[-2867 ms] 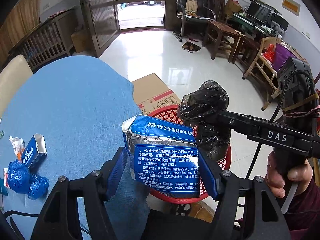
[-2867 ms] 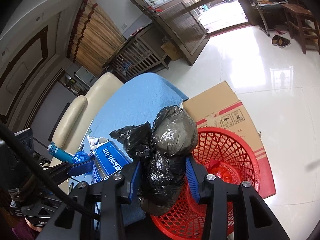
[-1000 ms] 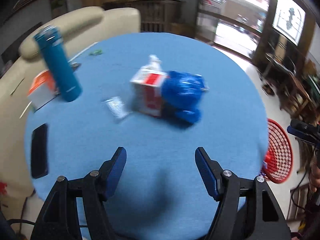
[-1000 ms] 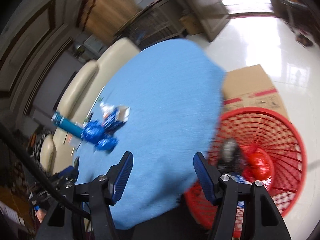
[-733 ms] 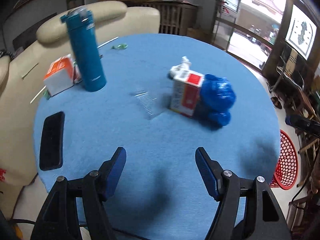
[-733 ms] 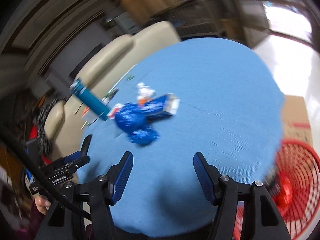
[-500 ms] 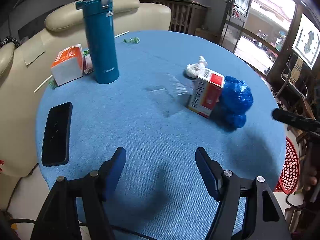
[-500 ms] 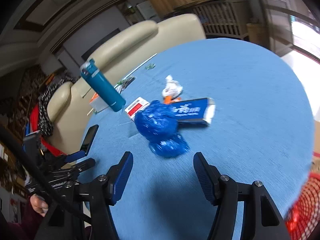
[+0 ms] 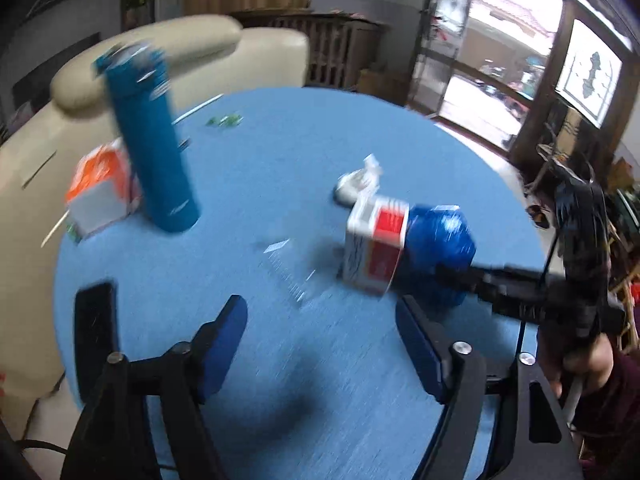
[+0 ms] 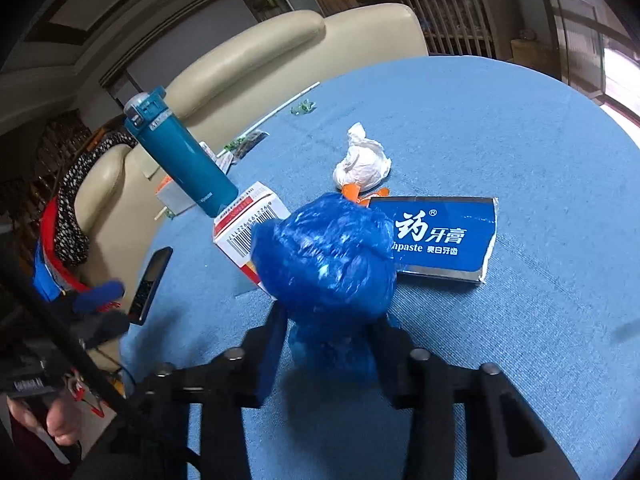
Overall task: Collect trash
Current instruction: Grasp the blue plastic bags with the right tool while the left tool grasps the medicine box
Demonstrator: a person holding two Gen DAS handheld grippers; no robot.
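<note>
A crumpled blue plastic bag (image 10: 324, 260) lies on the round blue table (image 10: 540, 160), and my right gripper (image 10: 330, 332) is shut on its lower part. Behind it lie a blue toothpaste box (image 10: 440, 240), a white tissue wad (image 10: 362, 168) and a red-and-white carton (image 10: 248, 216). In the left wrist view the same carton (image 9: 376, 252) leans against the blue bag (image 9: 440, 240), with the right gripper (image 9: 452, 276) reaching in from the right. A clear wrapper (image 9: 288, 264) lies just ahead of my left gripper (image 9: 320, 340), whose jaws are opening with nothing between them.
A tall teal bottle (image 9: 152, 160) stands at the left beside an orange-and-white box (image 9: 100, 196). A black phone (image 9: 94, 332) lies near the table's left edge. Cream sofa backs (image 10: 280, 48) ring the far side. A person's hand (image 9: 588, 364) holds the right gripper.
Both grippers let go of their earlier trash and swung from the red basket back over the table. The right one reached the blue bag and shut on it. The left one neared the carton.
</note>
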